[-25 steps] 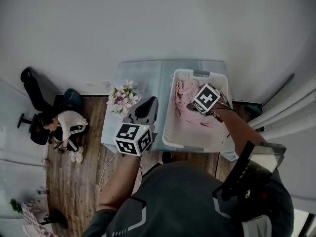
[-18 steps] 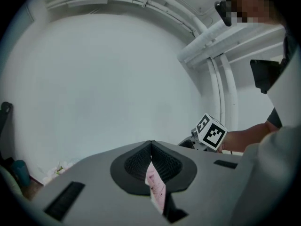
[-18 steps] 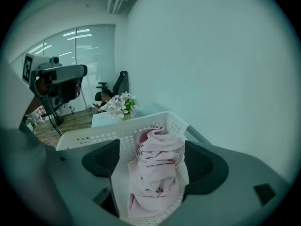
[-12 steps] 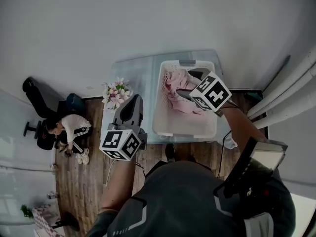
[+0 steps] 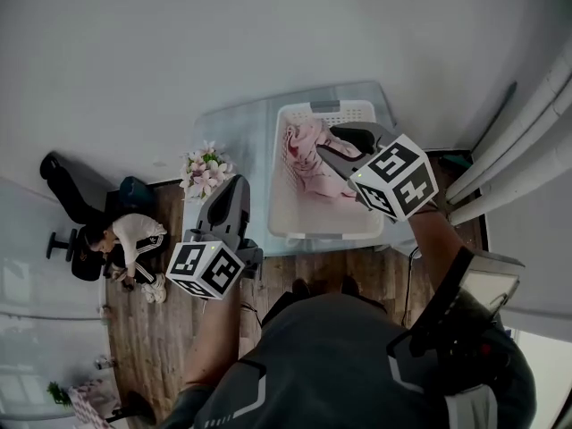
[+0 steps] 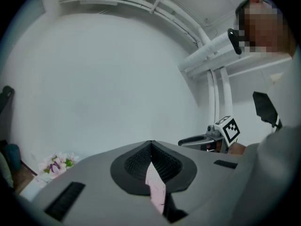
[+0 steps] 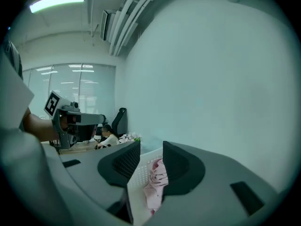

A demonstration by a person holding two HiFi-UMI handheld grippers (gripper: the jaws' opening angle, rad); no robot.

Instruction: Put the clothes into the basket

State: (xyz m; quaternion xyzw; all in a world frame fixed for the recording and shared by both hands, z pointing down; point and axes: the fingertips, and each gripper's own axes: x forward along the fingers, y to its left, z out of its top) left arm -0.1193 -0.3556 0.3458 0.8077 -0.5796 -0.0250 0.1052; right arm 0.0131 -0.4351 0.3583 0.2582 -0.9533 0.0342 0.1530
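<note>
The pink clothes [image 5: 304, 150] lie heaped in the white basket [image 5: 326, 236], below and just ahead of the right gripper [image 5: 327, 140]. Its fingers stand partly apart and have just been closing. Nothing is pinched between them; the gap only frames the basket wall and the heap beyond. The left gripper [image 5: 238, 184] has its fingers closed tip to tip. A pale pink sliver shows low in the seam, too small to name.

The main risk, as I judge it, is a loose fold catching on the right fingers. They hang close over the heap, so a dip while closing could hook cloth and drag it back out. The basket sits towards the near edge of the bench [image 5: 234, 137], so a bump from the right fingers could shove it off. The flowers [image 5: 204, 164] stand just left of the left fingers, and a sideways swing there would topple them.
</note>
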